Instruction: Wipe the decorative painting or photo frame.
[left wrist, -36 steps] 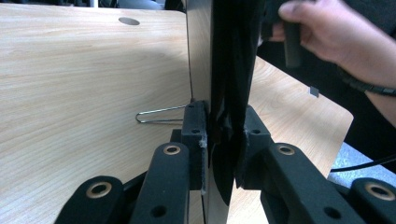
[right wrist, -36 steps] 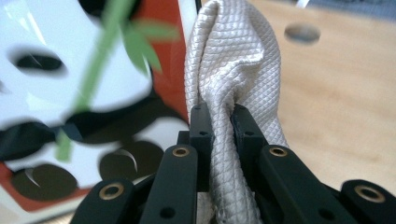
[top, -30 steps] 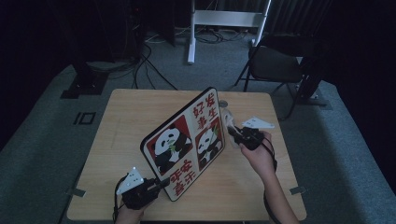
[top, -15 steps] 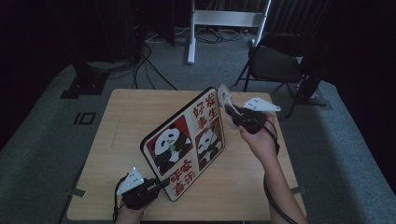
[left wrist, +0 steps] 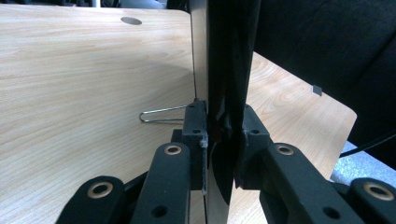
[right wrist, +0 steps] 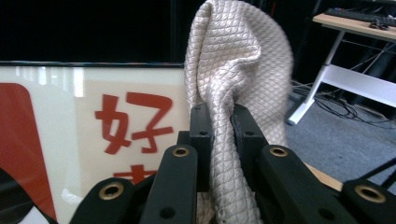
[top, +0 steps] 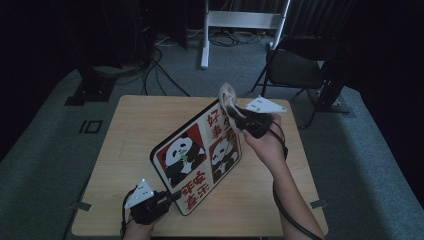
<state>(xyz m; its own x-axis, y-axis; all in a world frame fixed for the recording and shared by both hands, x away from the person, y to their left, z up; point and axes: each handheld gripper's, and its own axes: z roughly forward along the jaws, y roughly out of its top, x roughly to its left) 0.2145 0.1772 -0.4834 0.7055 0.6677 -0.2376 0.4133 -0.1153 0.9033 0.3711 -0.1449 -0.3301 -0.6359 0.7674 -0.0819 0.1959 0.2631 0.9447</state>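
Note:
A framed panda picture [top: 197, 155] with red characters stands tilted on its edge on the wooden table [top: 140, 125]. My left gripper [top: 172, 196] is shut on its lower near corner; in the left gripper view the jaws [left wrist: 224, 130] clamp the picture's dark edge [left wrist: 229, 56]. My right gripper [top: 236, 118] is shut on a beige quilted cloth [top: 227, 97] and holds it at the picture's upper right corner. In the right gripper view the cloth [right wrist: 233, 60] bulges up between the jaws [right wrist: 219, 121], with the picture's glass [right wrist: 93, 116] just behind.
A thin wire loop [left wrist: 163, 114] lies on the table beside the picture's edge. Beyond the table stand a dark chair [top: 295, 70] and a white stand [top: 240, 20], with cables on the grey floor. The table's left half is bare wood.
My right gripper has risen with the cloth, moving up along the picture's right edge to its top corner. The left gripper and the picture have stayed put.

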